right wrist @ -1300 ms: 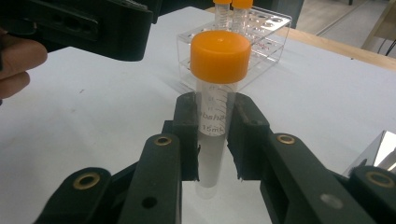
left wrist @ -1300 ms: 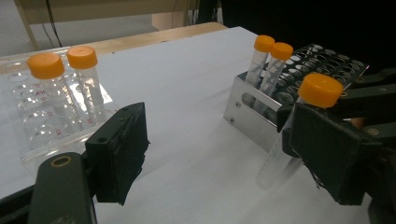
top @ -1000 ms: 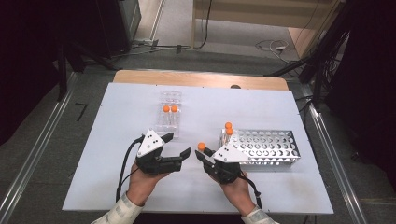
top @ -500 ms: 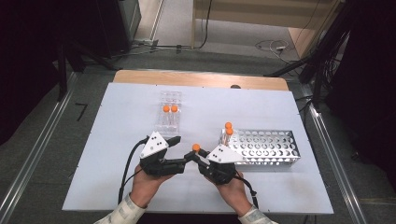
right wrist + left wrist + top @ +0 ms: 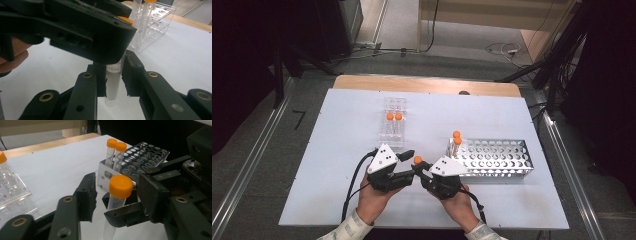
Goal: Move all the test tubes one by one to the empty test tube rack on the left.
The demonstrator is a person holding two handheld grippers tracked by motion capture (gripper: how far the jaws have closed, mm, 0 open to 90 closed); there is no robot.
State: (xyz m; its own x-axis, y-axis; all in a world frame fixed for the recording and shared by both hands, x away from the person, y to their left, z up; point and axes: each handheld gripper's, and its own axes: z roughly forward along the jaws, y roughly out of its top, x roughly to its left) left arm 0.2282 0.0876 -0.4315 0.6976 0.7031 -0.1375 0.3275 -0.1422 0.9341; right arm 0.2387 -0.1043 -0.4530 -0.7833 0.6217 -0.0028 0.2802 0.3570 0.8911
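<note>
On the left of the white surface (image 5: 337,150), well up from the hands, stands a clear plastic tube rack (image 5: 393,125) holding two orange-capped tubes (image 5: 394,117) side by side. In the left claw view that rack sits at the far left edge, well apart from the work.

Nearer the person, the left claw (image 5: 408,163) reaches in from the left. Its jaws have just been closing, and the orange-capped centrifuge tube (image 5: 117,202) stands between them. In the left claw view one jaw is just beside the cap on the right and the other stands off on the left with a clear gap, so the pads do not yet press on it. The tube is upright to slightly tilted, lifted above the surface in the middle of the near half, its cap (image 5: 417,160) showing between the two claws in the high view.

The right claw (image 5: 424,172) grips the tube lower down on its clear body: the right claw view shows both jaws clamped against the barrel at its printed scale. The left claw's jaw crosses in front there and hides most of the cap.

To the right, just behind the right claw, lies a perforated metal tube rack (image 5: 494,159) with two more orange-capped tubes (image 5: 456,142) standing in its left-end holes; the other holes are bare. The left claw view shows that rack close behind the held tube.
</note>
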